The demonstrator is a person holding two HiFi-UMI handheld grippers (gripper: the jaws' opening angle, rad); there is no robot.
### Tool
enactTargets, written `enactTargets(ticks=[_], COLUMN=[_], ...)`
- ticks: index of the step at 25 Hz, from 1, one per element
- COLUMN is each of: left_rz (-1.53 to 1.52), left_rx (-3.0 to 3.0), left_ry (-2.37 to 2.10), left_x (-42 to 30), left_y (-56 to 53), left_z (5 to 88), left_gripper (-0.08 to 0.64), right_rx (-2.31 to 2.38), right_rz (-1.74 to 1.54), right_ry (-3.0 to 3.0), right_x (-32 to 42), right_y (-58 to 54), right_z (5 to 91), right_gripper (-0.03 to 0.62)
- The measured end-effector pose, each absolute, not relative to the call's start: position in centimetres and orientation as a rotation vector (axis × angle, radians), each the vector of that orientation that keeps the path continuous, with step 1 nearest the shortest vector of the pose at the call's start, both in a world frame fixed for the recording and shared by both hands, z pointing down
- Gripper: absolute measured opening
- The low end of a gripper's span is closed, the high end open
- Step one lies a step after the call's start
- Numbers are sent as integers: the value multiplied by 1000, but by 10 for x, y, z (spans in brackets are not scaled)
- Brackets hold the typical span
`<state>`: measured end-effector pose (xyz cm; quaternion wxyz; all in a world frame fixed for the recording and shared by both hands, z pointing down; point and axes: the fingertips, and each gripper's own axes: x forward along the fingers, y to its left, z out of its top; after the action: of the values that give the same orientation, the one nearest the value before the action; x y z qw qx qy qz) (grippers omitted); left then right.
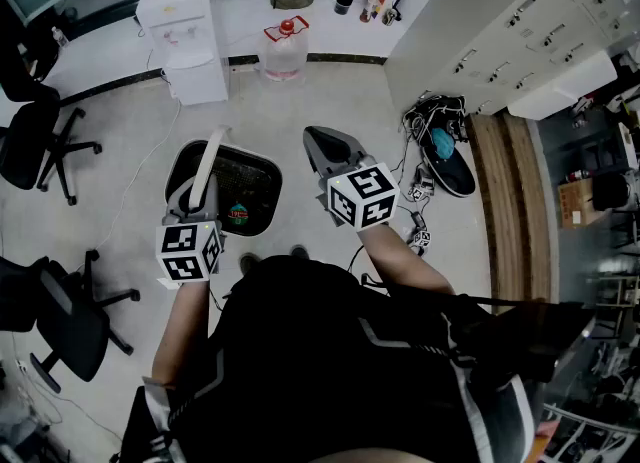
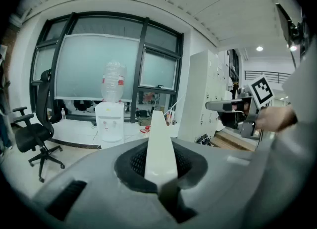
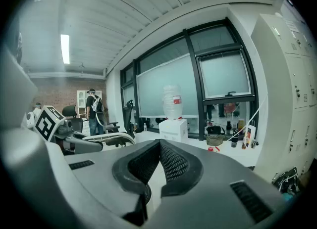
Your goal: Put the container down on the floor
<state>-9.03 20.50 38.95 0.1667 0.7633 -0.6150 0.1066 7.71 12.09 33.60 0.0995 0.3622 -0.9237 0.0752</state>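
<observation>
The container (image 1: pixel 238 191) is a dark bin with a pale rim, seen from above in front of the person's feet. Its white strap handle (image 1: pixel 207 163) rises from it. My left gripper (image 1: pixel 200 189) is shut on that handle. In the left gripper view the white handle (image 2: pixel 159 146) stands up between the pads, which close at my left gripper (image 2: pixel 159 173). Whether the bin touches the floor I cannot tell. My right gripper (image 1: pixel 318 137) hovers just right of the bin, shut, with nothing held; its pads meet at the tip of my right gripper (image 3: pixel 157 146).
A water dispenser (image 1: pixel 186 36) and a water jug with a red cap (image 1: pixel 284 49) stand ahead by the window wall. Office chairs (image 1: pixel 35 141) are on the left. White lockers (image 1: pixel 520 31) and a heap of cables (image 1: pixel 437 141) lie to the right.
</observation>
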Motion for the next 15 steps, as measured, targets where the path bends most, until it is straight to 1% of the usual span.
enactTargets(ticks=[15], left_rz=[322], left_rx=[2192], left_ry=[-1756], left_x=[-101], left_y=[207], left_z=[389], left_gripper=[31], right_rx=[1079], right_rz=[211], right_ry=[-2725], right_x=[65], right_y=[118], right_z=[331], right_gripper=[8])
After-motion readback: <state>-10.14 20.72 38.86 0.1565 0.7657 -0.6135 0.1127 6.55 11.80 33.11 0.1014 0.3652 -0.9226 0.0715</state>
